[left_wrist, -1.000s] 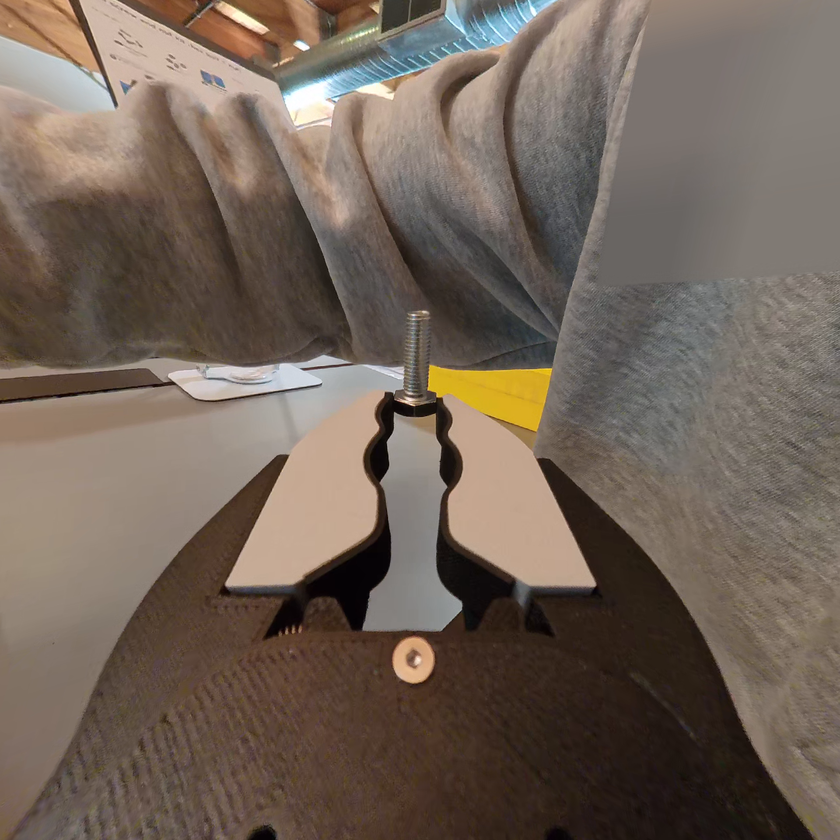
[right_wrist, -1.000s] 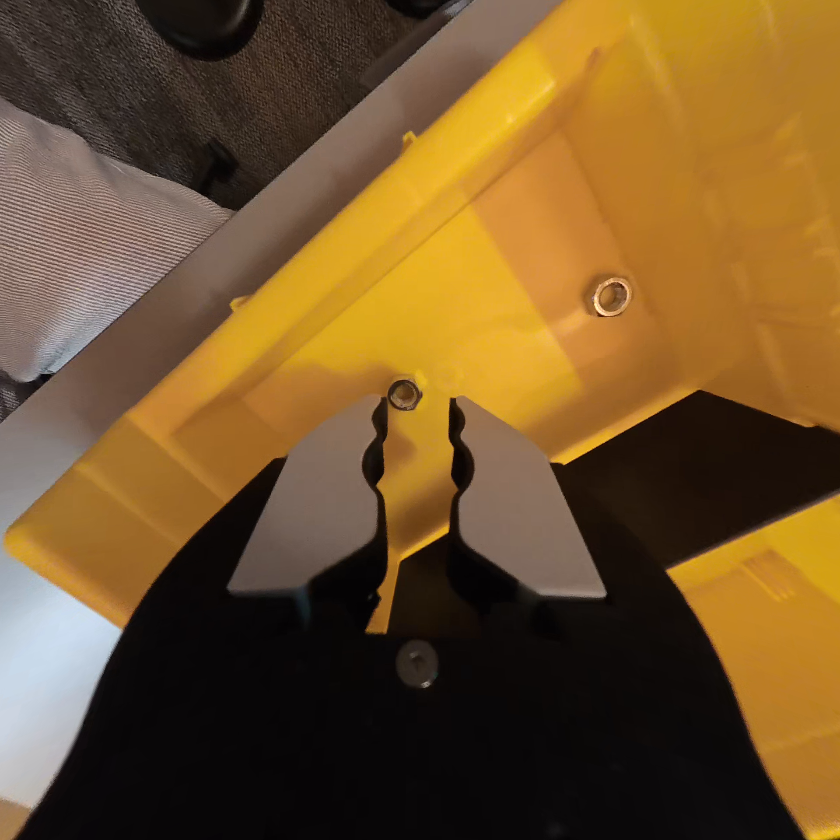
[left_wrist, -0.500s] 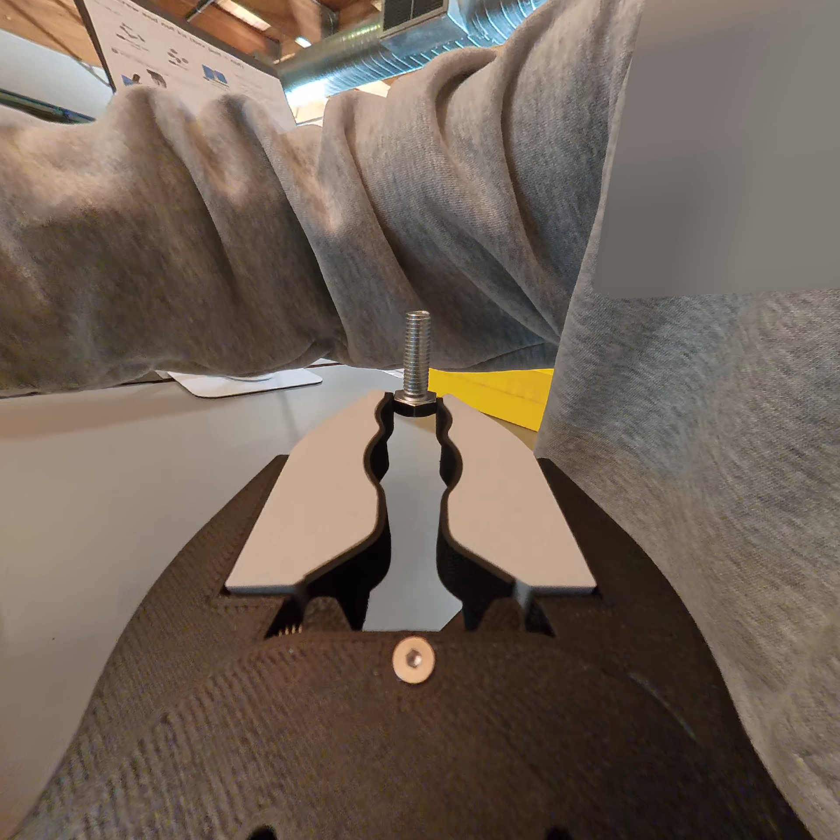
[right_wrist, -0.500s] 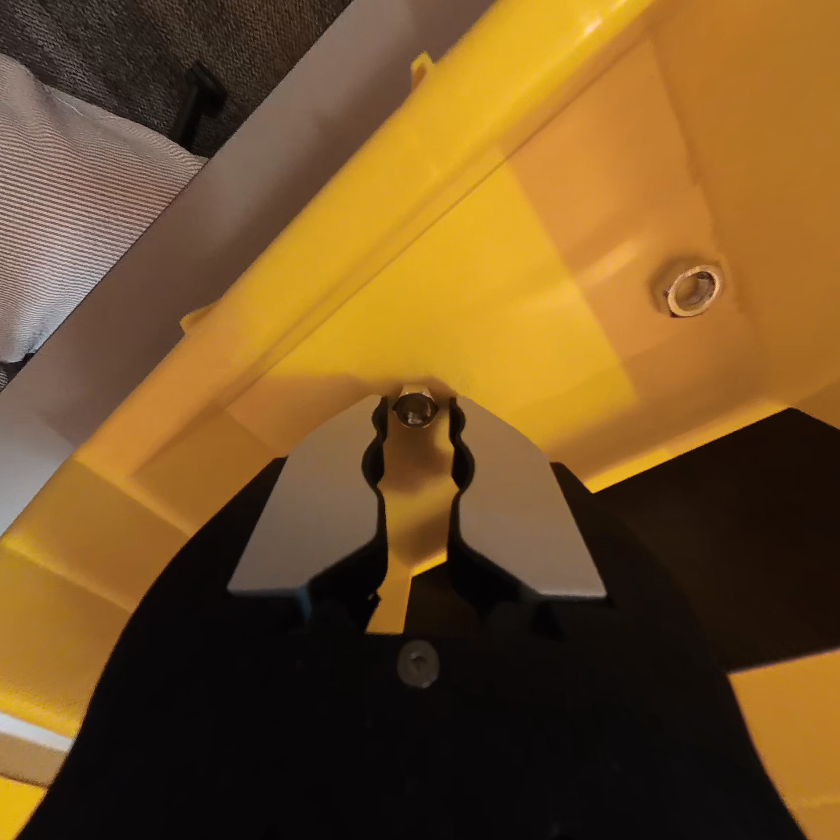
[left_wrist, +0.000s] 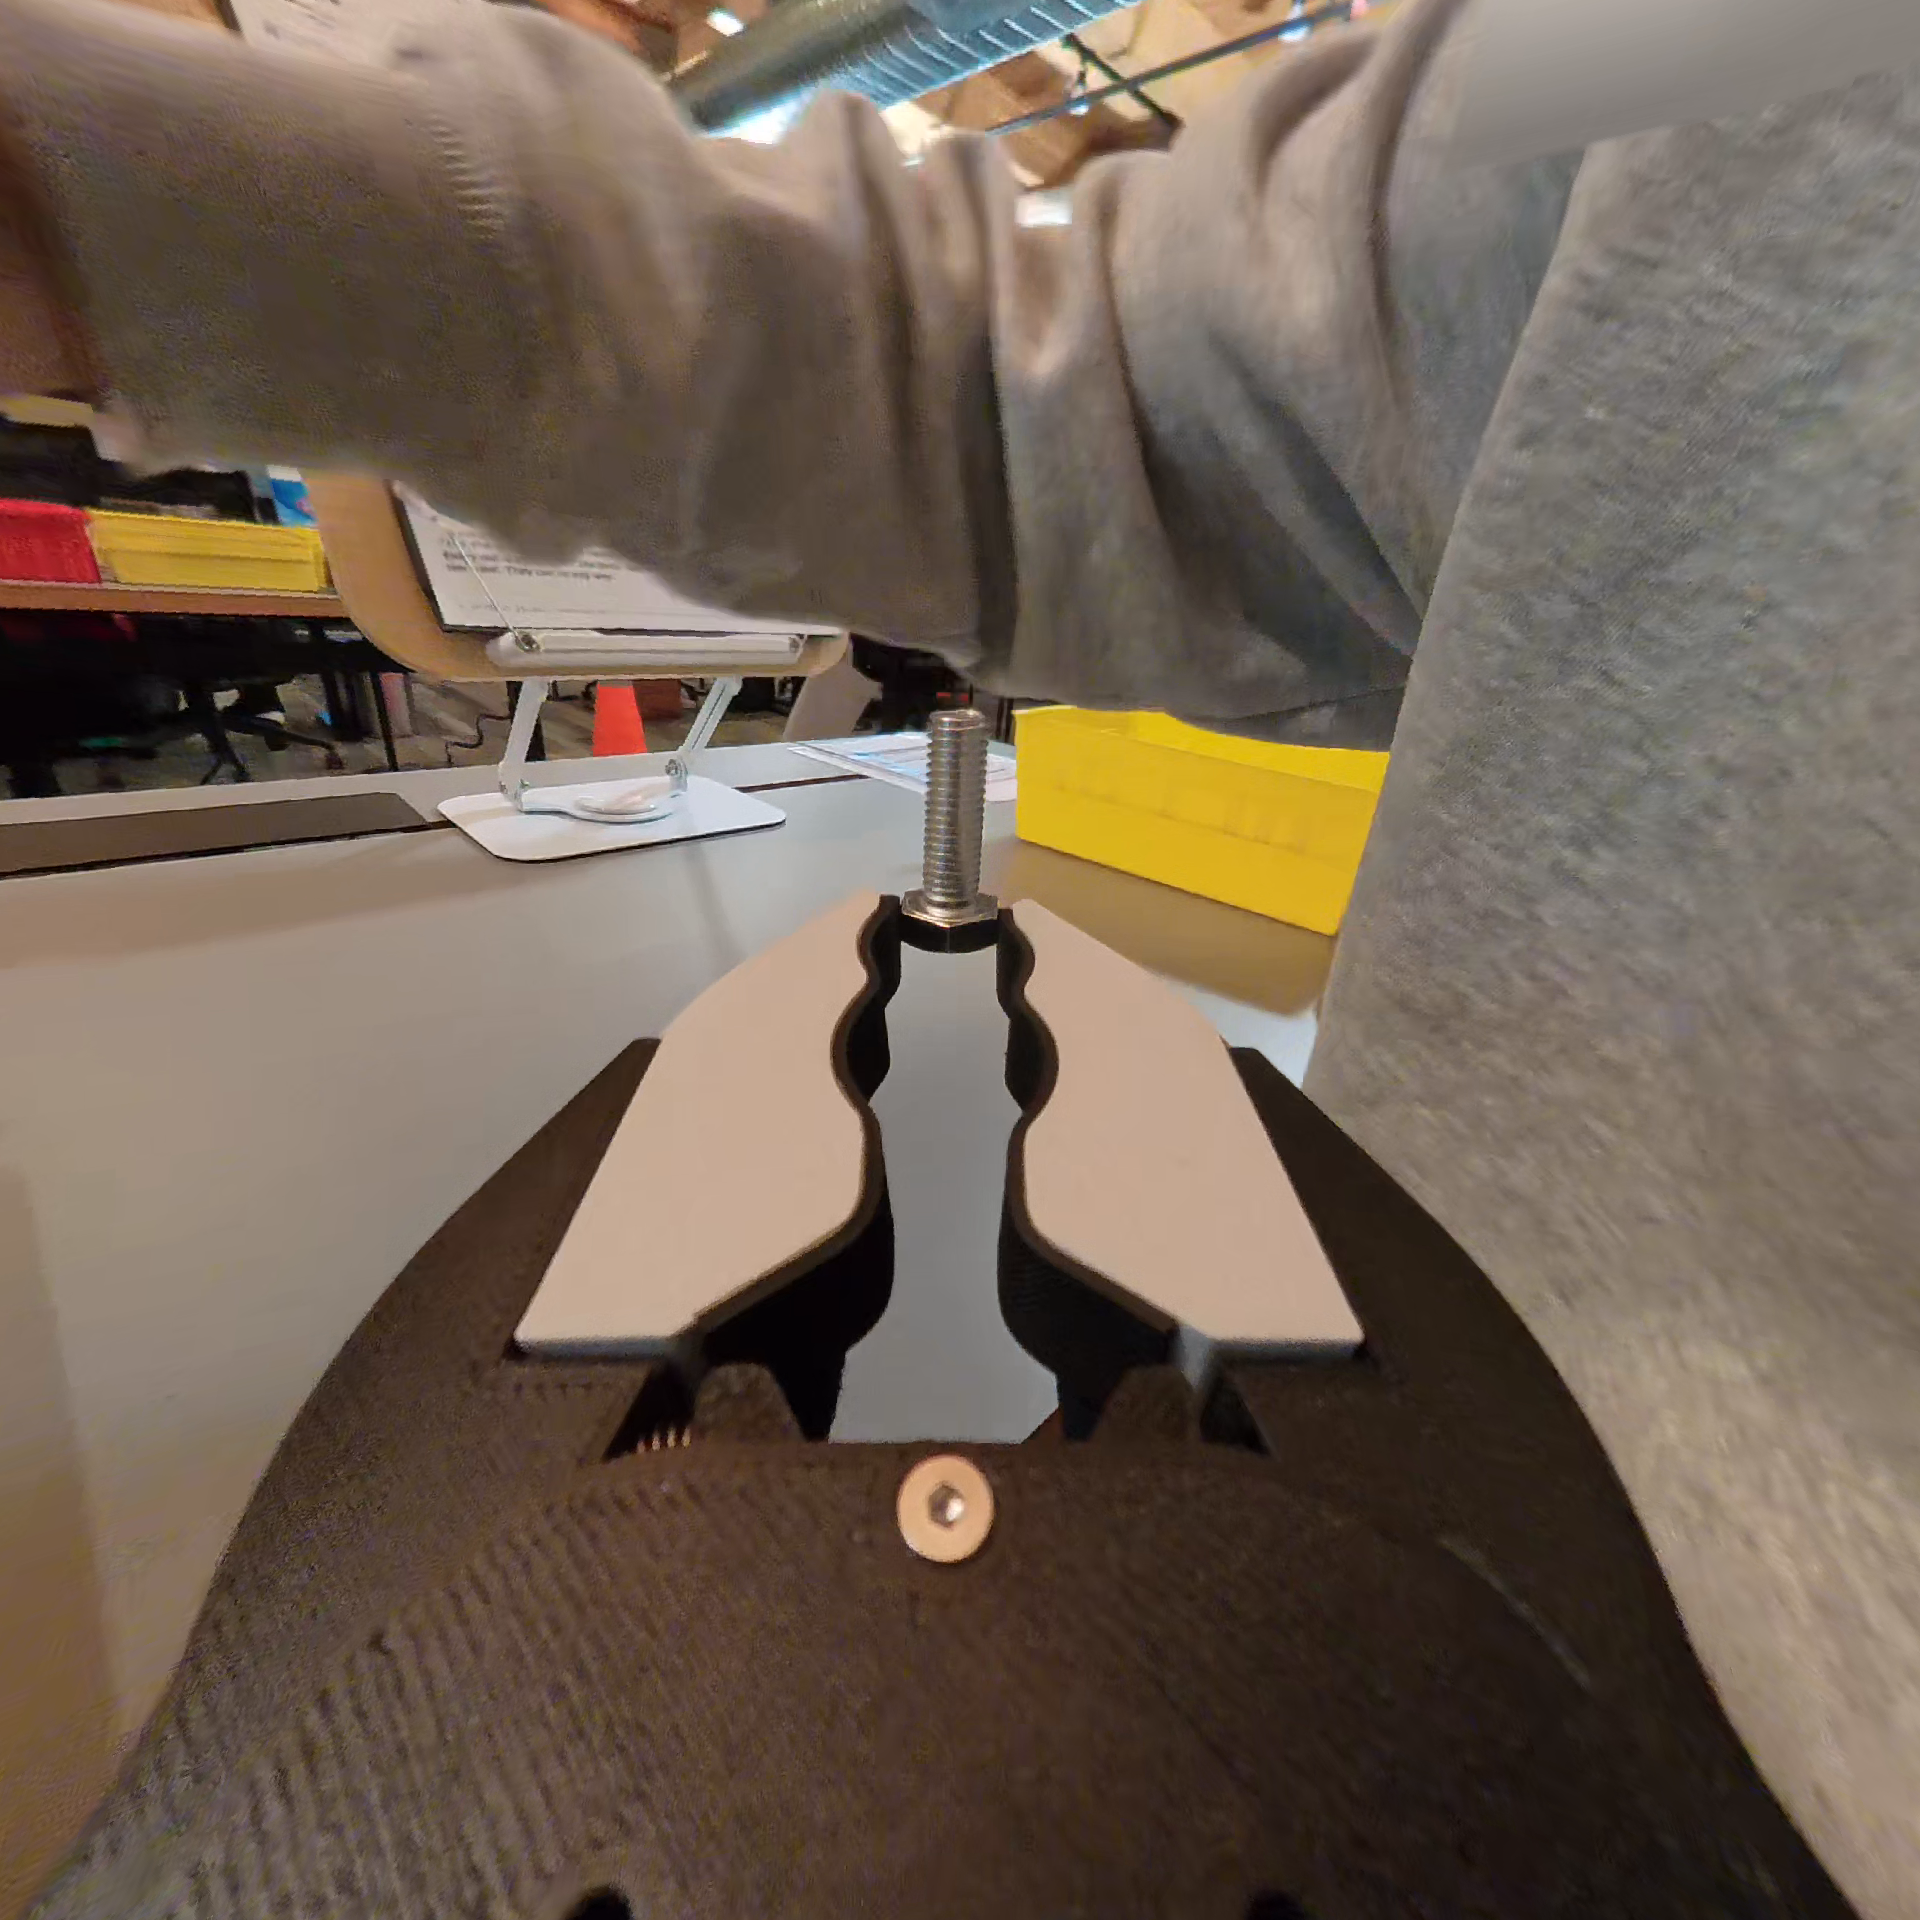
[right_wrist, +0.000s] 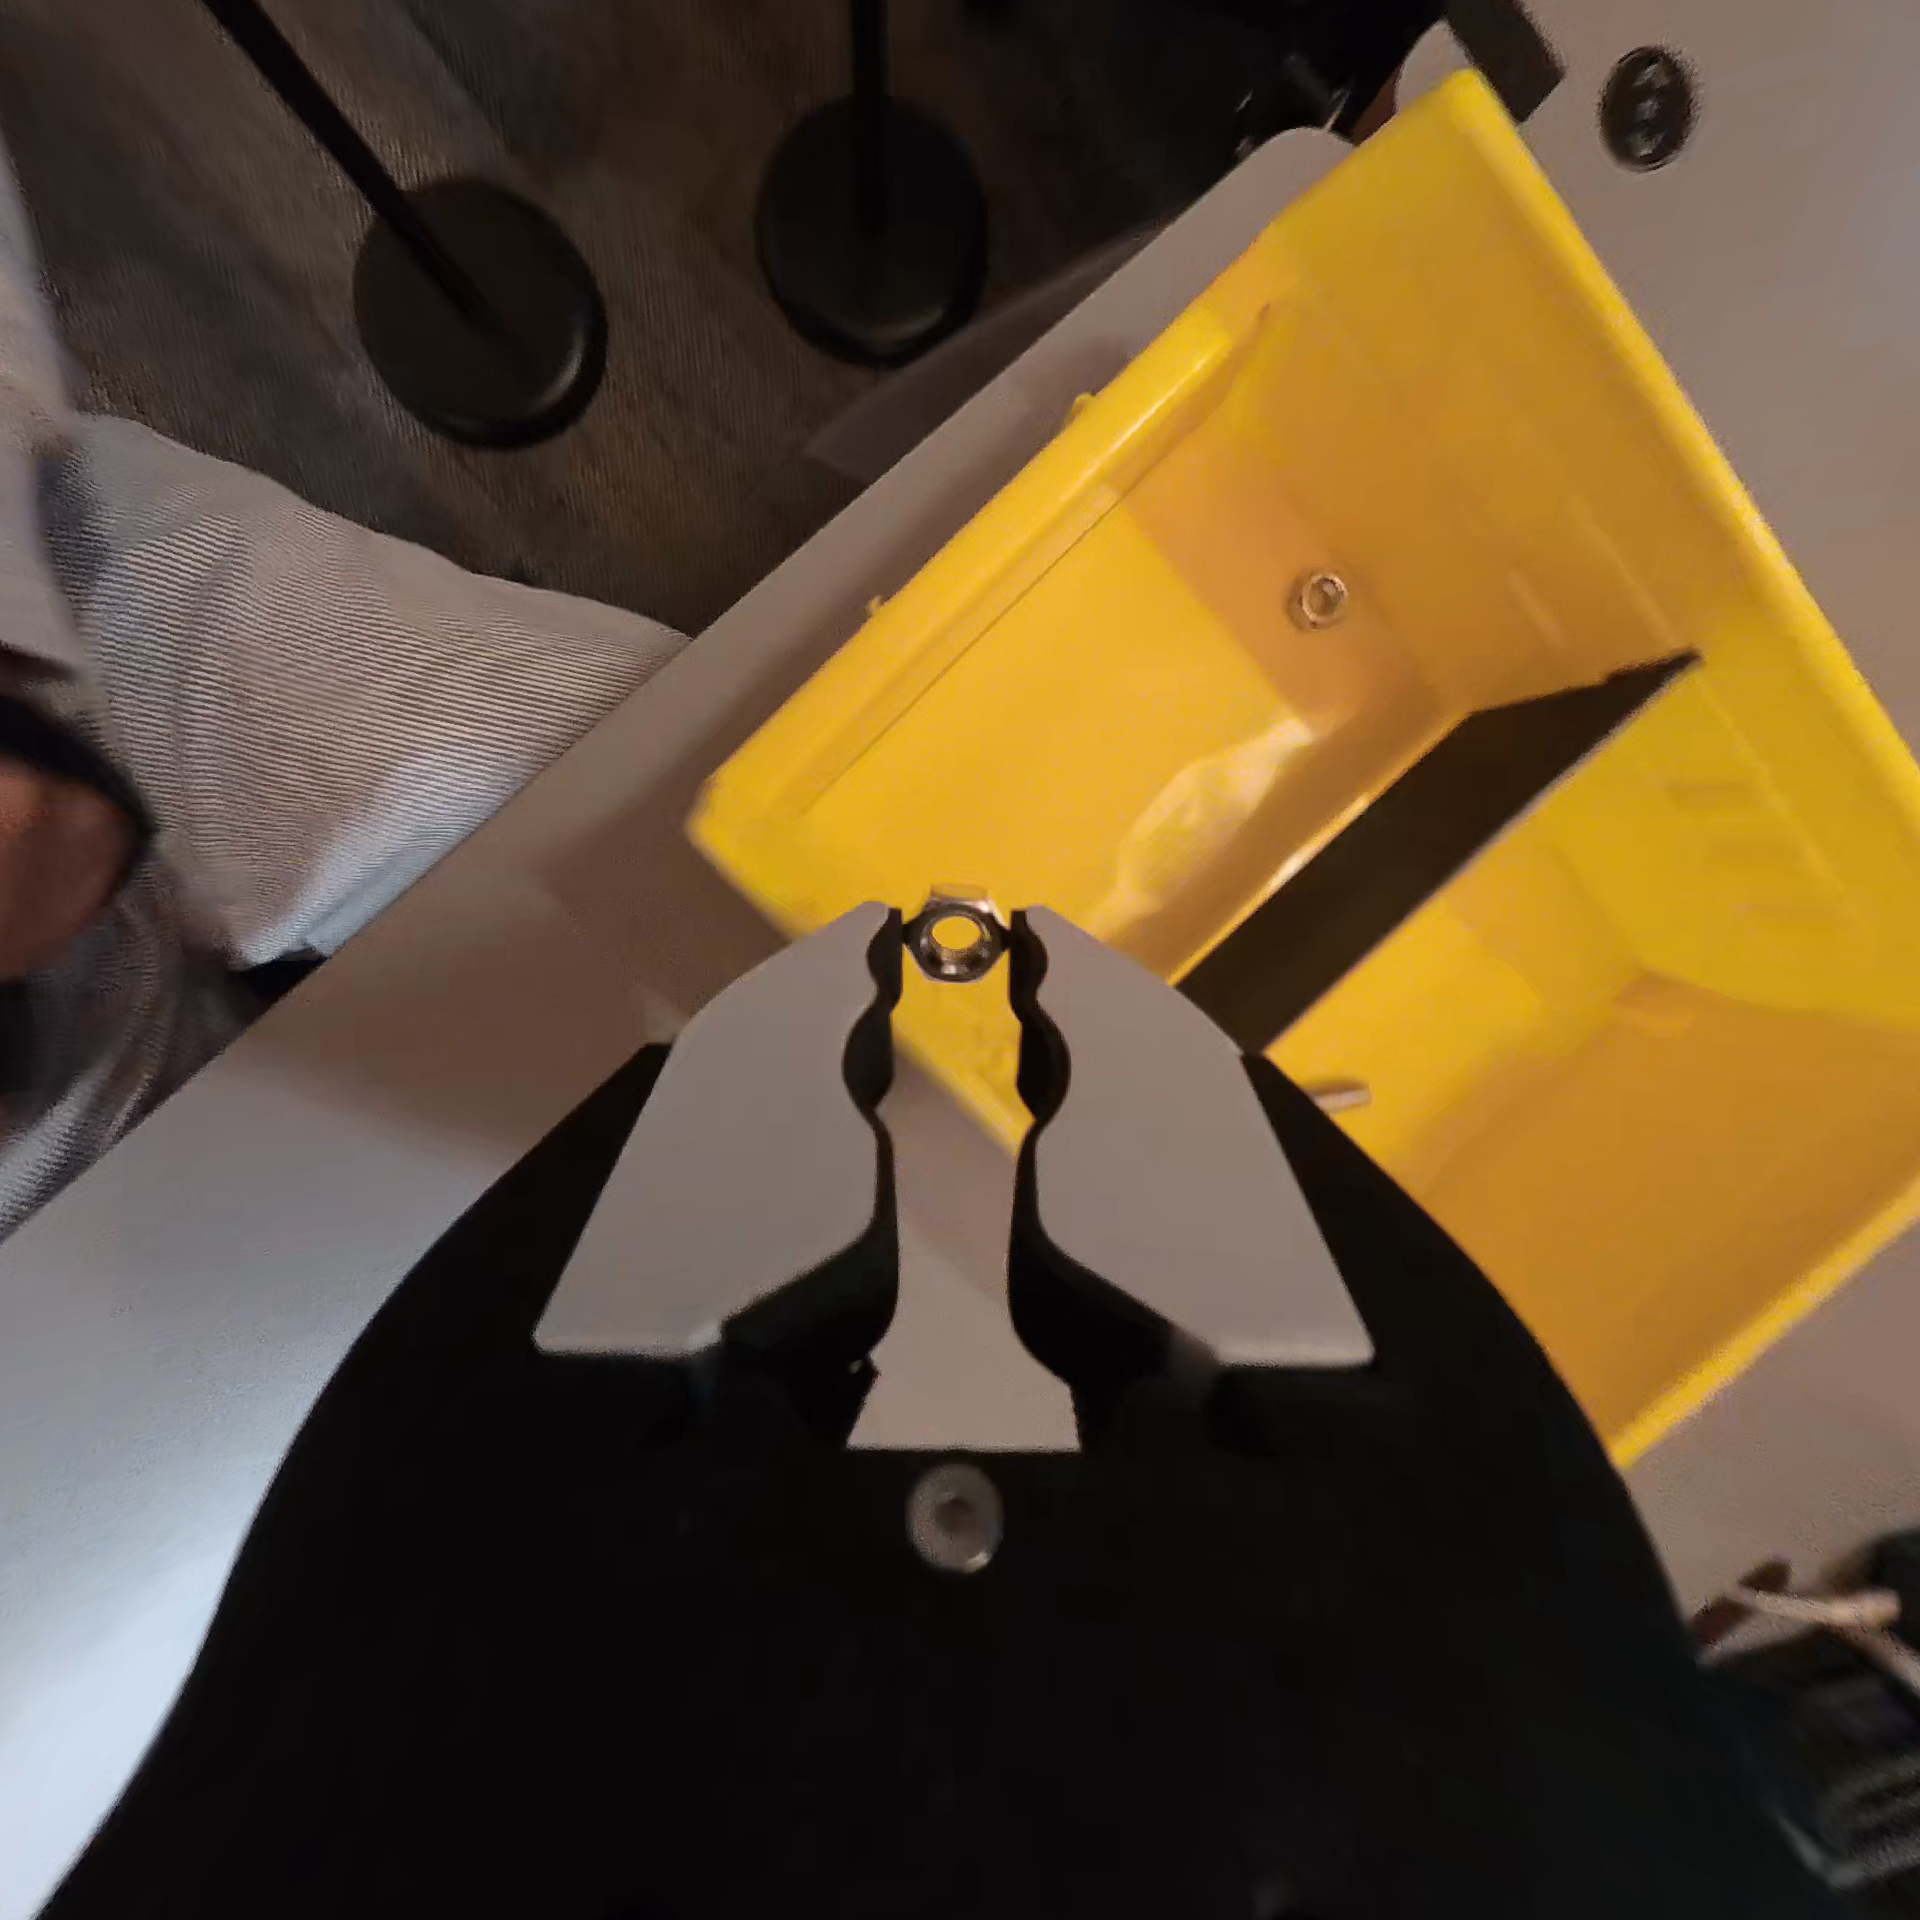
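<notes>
The left tool is closed on the flat head of a bolt, so the screw part stands straight up. The right tool pinches a small nut by its sides, so its hole stays open. It hangs over the near edge of a yellow bin on the worktop. Another nut lies in the bin. A gray sleeve hides much of the room, and it looks blurry.

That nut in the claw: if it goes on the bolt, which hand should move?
The right, probably. Its claw grips the nut free in the air above the yellow bin, while the left claw holds the bolt upright.
</notes>
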